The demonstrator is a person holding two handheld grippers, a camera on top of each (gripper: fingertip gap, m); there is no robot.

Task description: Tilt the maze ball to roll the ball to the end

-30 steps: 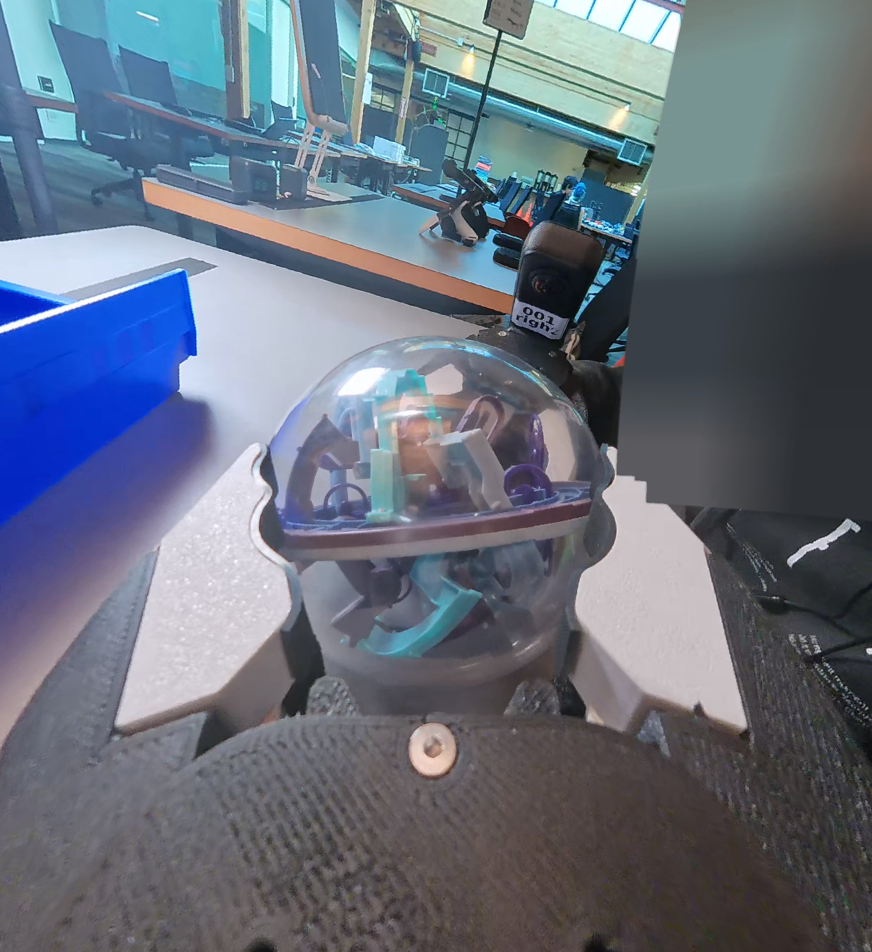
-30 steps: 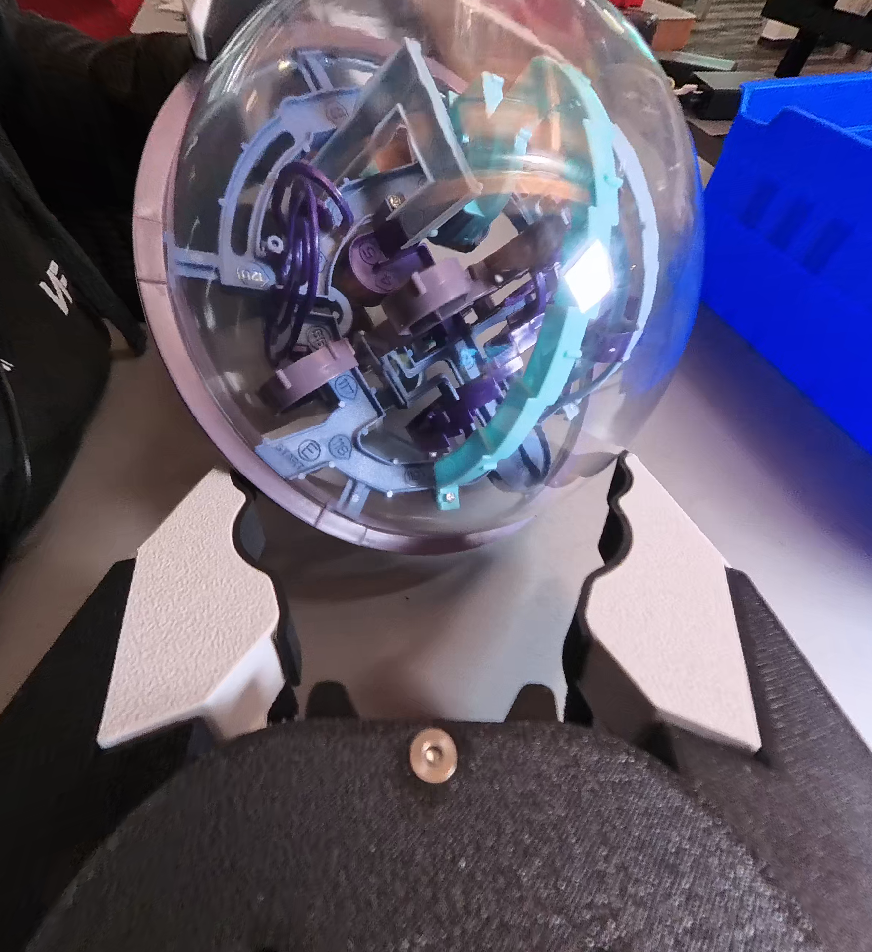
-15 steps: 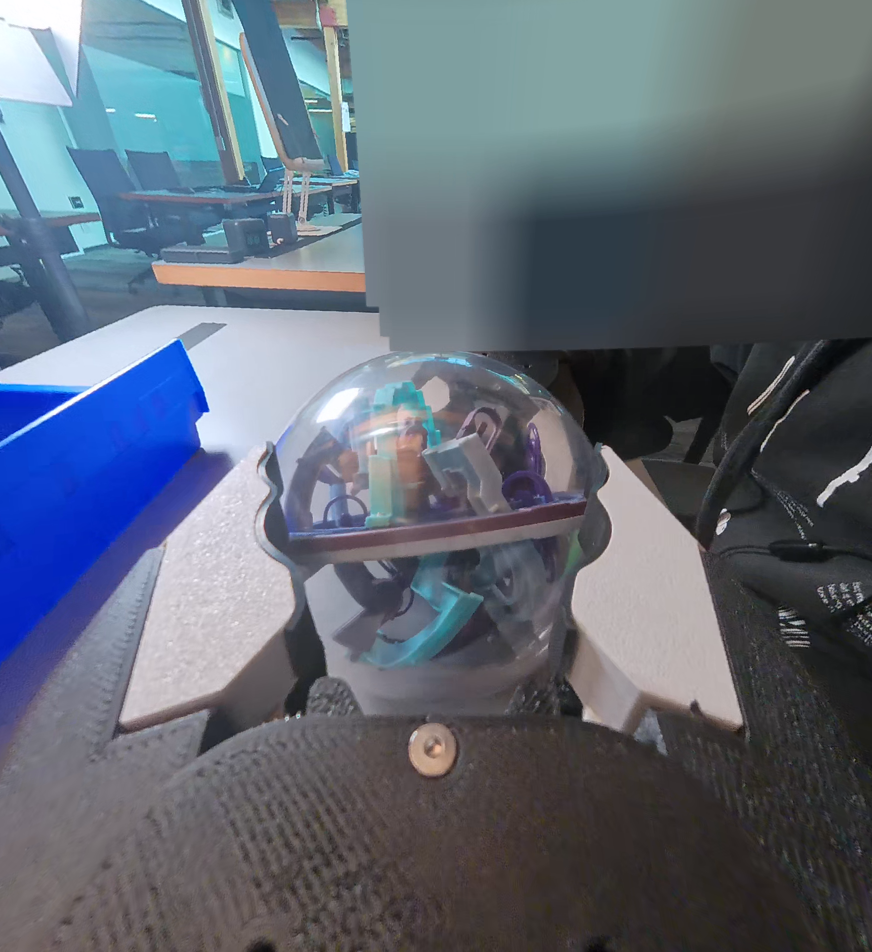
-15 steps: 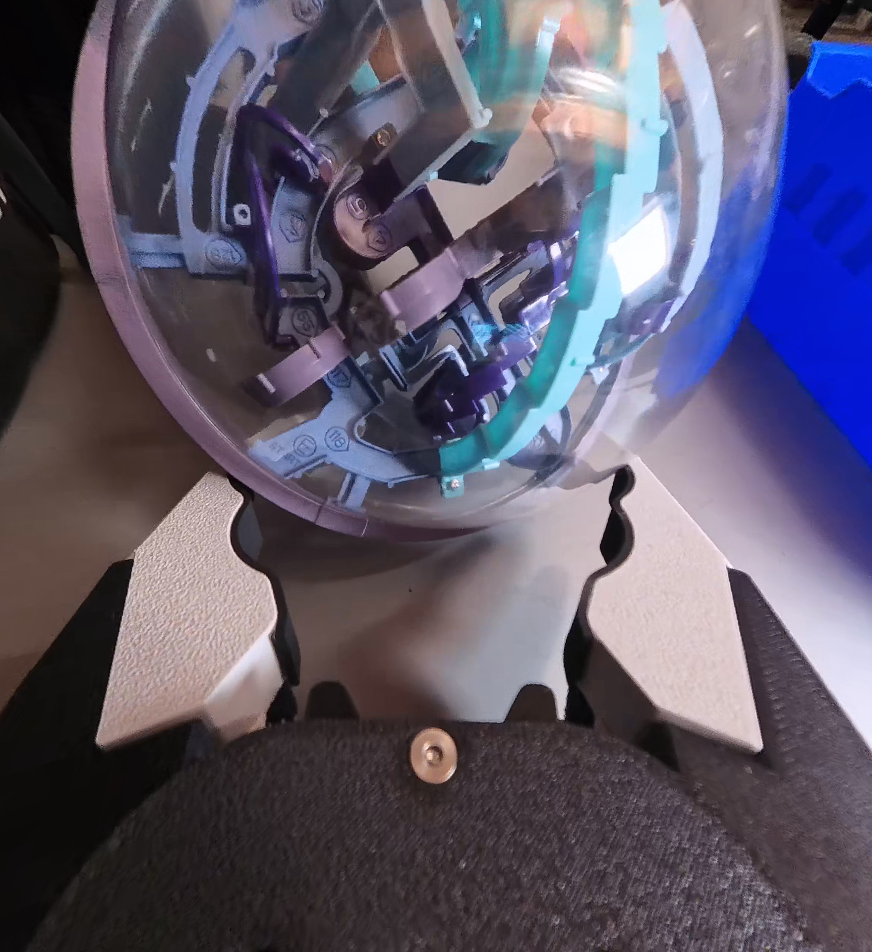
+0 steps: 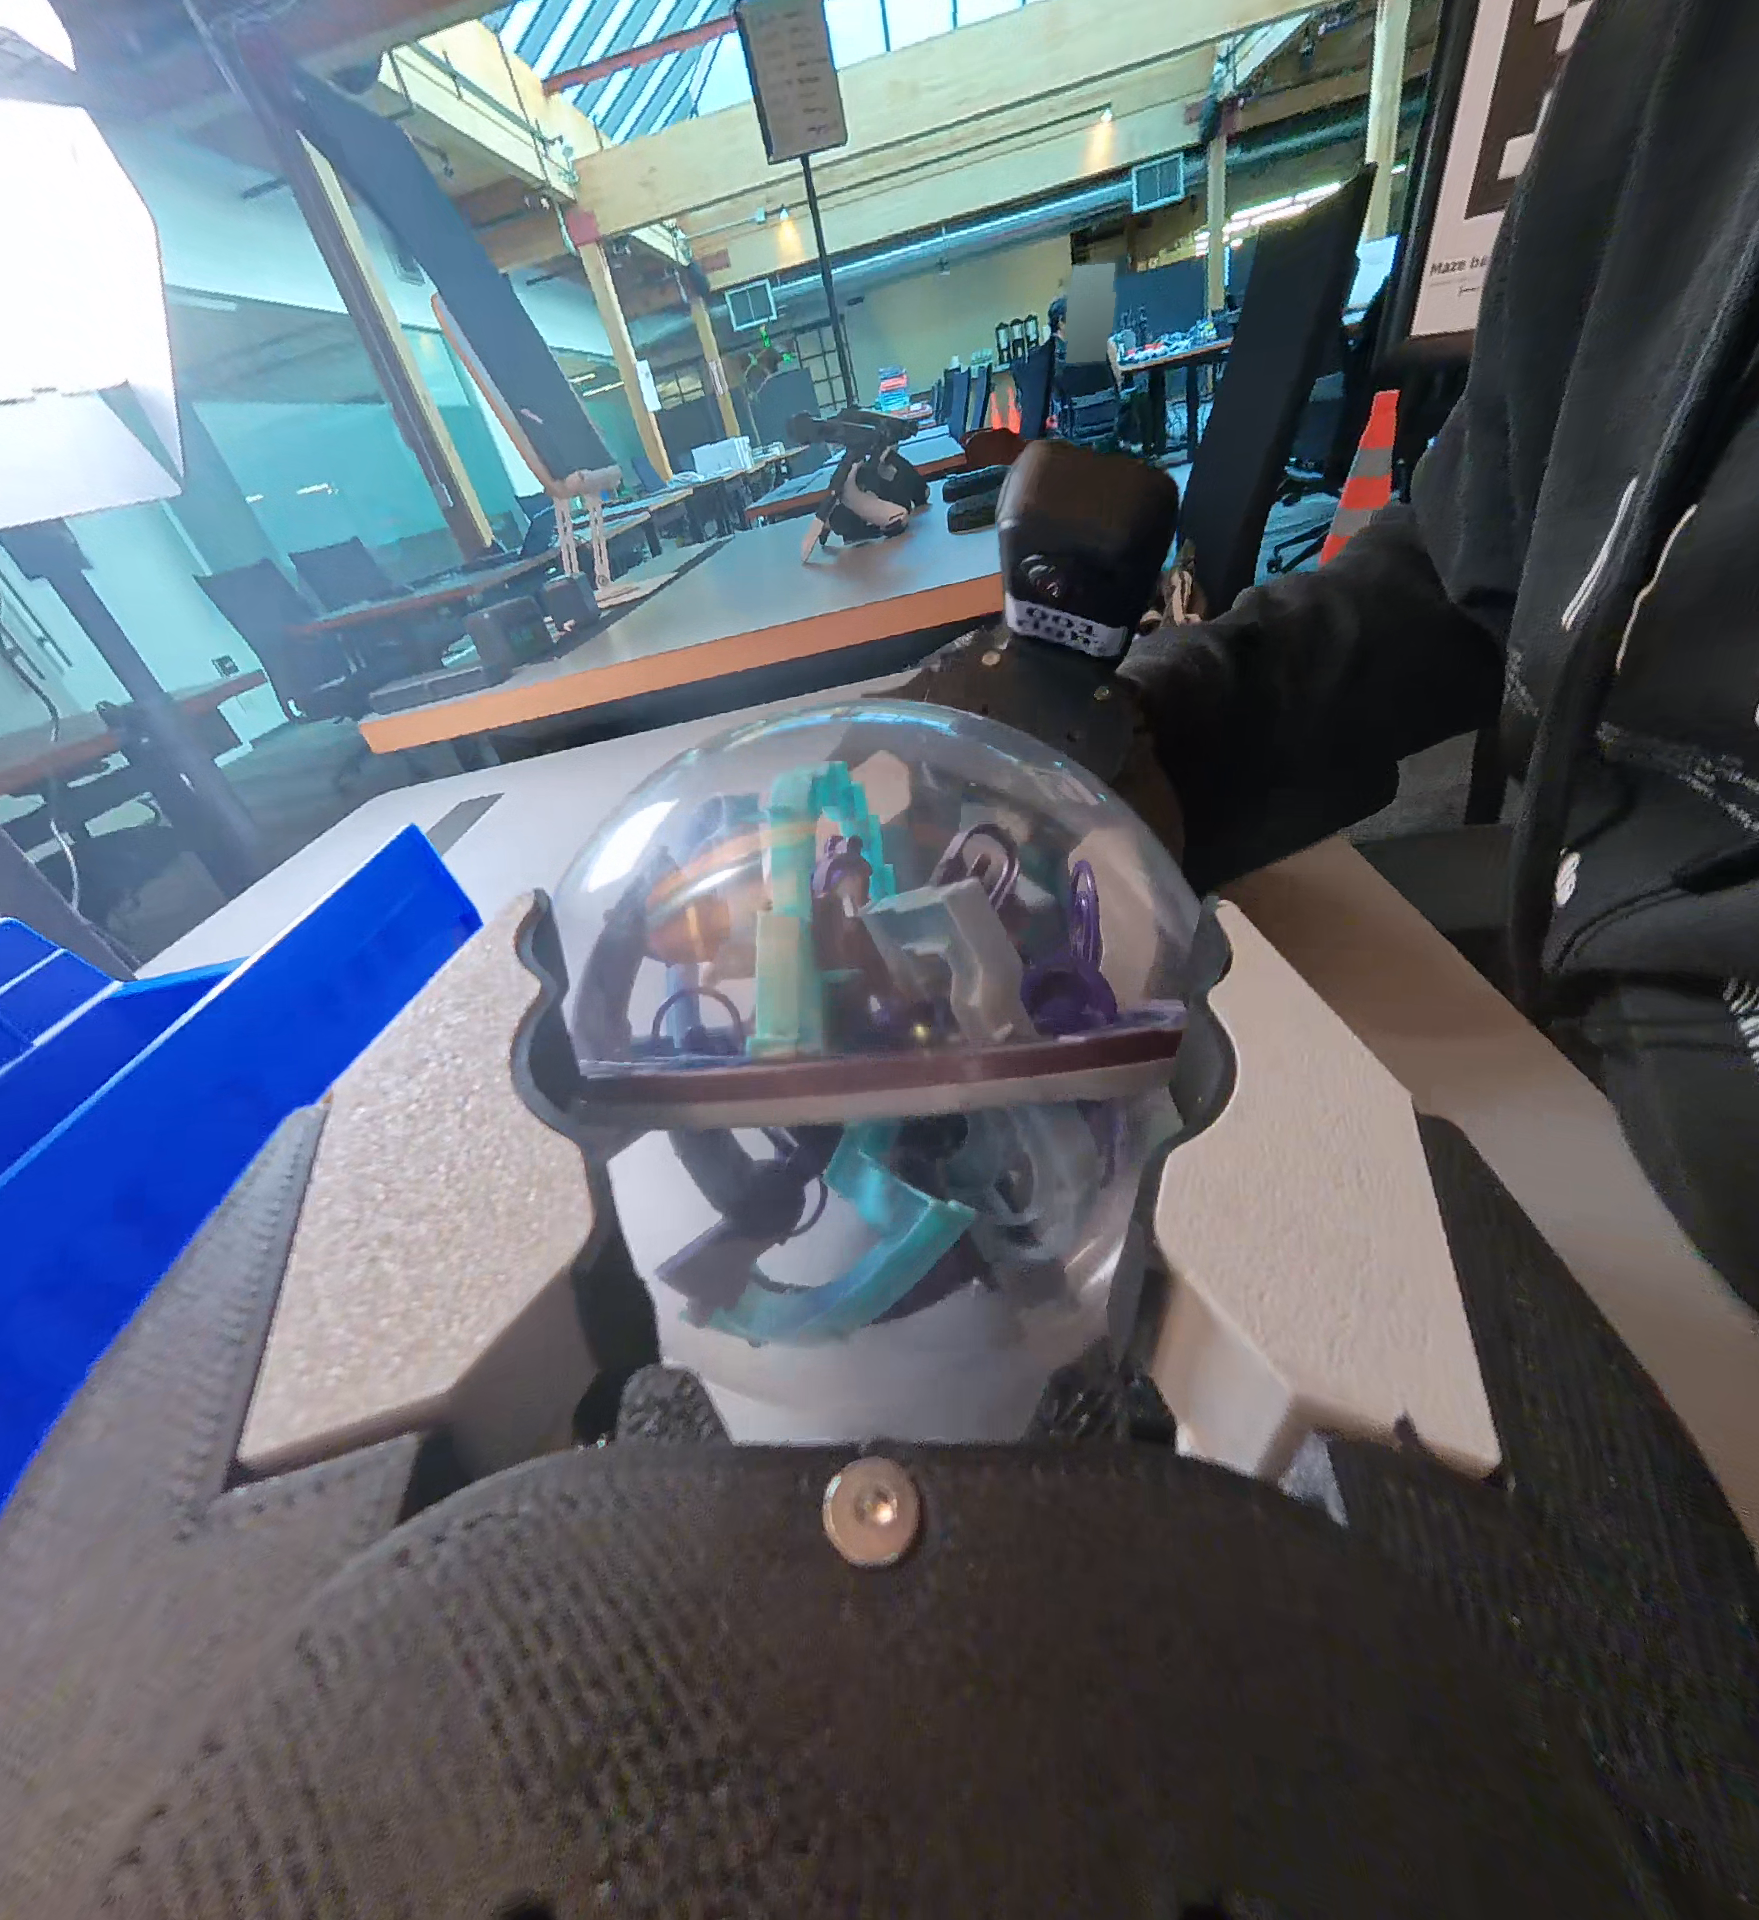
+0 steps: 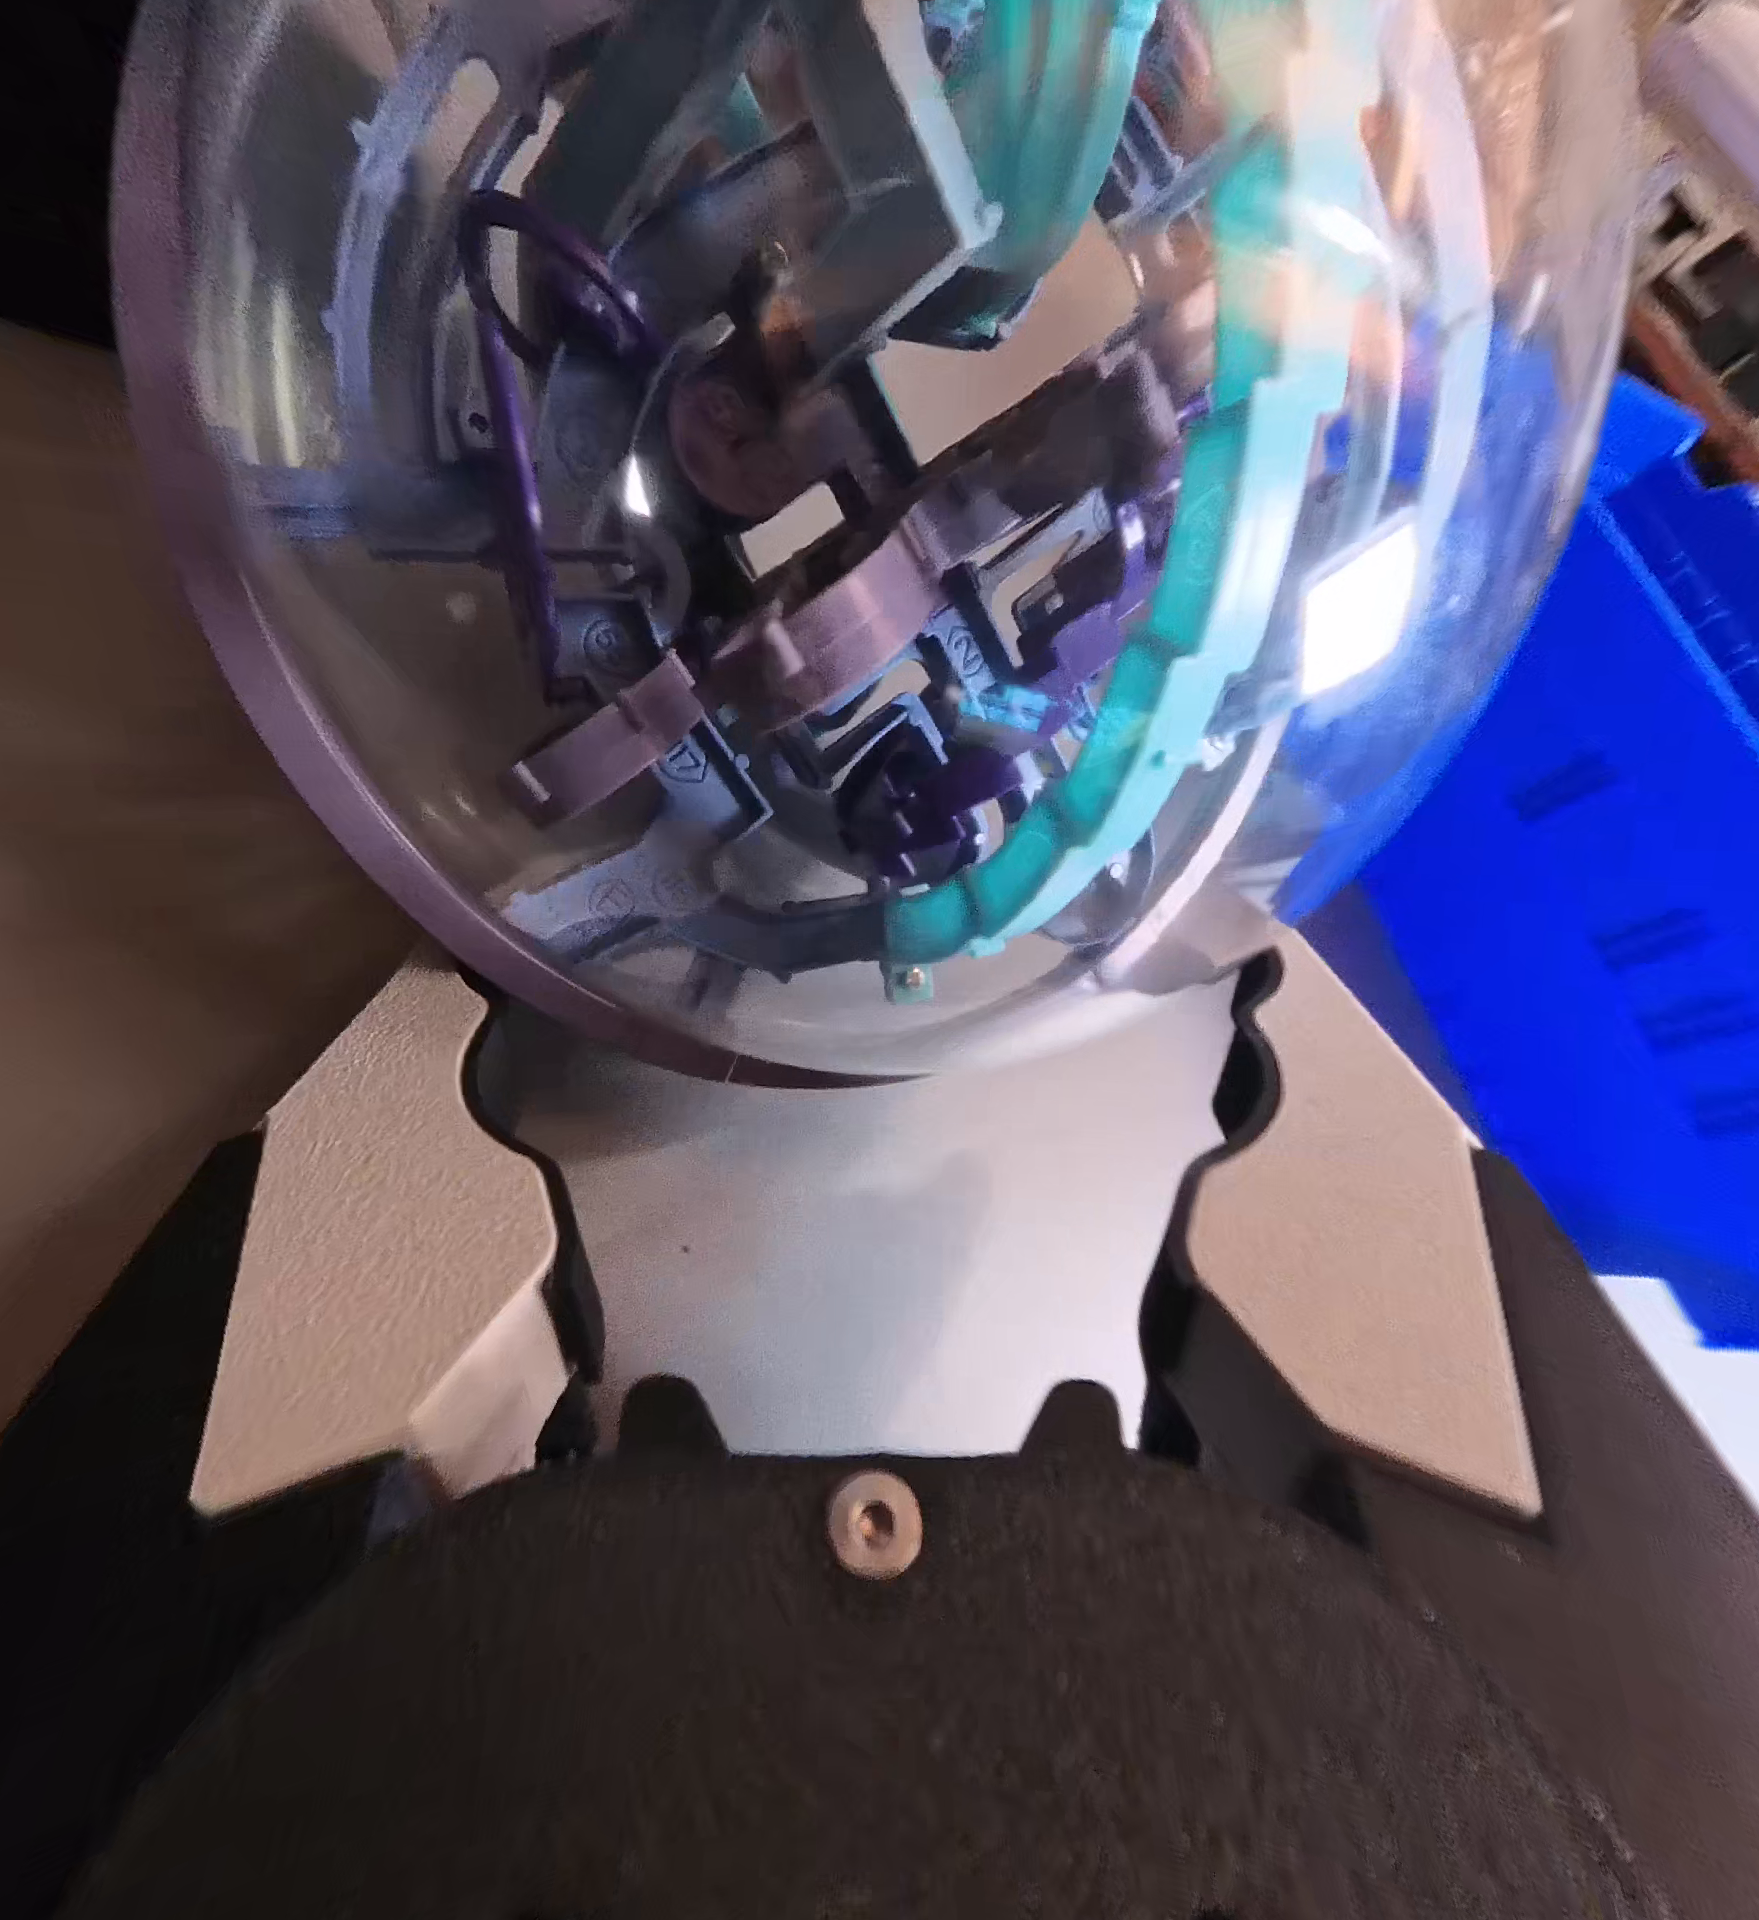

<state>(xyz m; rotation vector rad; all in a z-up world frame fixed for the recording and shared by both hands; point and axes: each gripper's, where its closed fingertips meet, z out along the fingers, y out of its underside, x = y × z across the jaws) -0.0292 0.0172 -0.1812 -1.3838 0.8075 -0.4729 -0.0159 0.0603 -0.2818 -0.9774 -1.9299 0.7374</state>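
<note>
Maze ball [image 5: 870, 1039], a clear hard-shelled sphere with teal, purple and grey tracks inside, is held off the table between the two pale fingers [image 5: 418, 1174] of the left gripper [image 5: 870, 1049]. Its dark equatorial band is seated in the notches of those fingers, which are pressed against the shell from either side. The band lies close to level in the left wrist view, with a slight rise to the right. The small rolling ball cannot be made out with certainty among the tracks.

Seen from the right wrist view, the maze ball [image 6: 854, 499] hangs tilted just beyond the right gripper [image 6: 875, 1039]. That gripper's fingers [image 6: 376, 1236] are spread wide with nothing between them; the sphere's lower rim lies just at their tips, and contact cannot be told.

The shell is judged to be rigid, smooth and slippery, light for its bulk, and liable to crack or scuff if dropped. The raised band is judged the safest place for a hold, since bare dome would slide under the pads. Slow, small tilts are thought best.

To the maze ball's left, in the left wrist view, a blue bin [image 5: 127, 1143] stands on the grey table [image 5: 355, 862]. To its right a person's dark sleeve [image 5: 1301, 696] is seen behind it.
</note>
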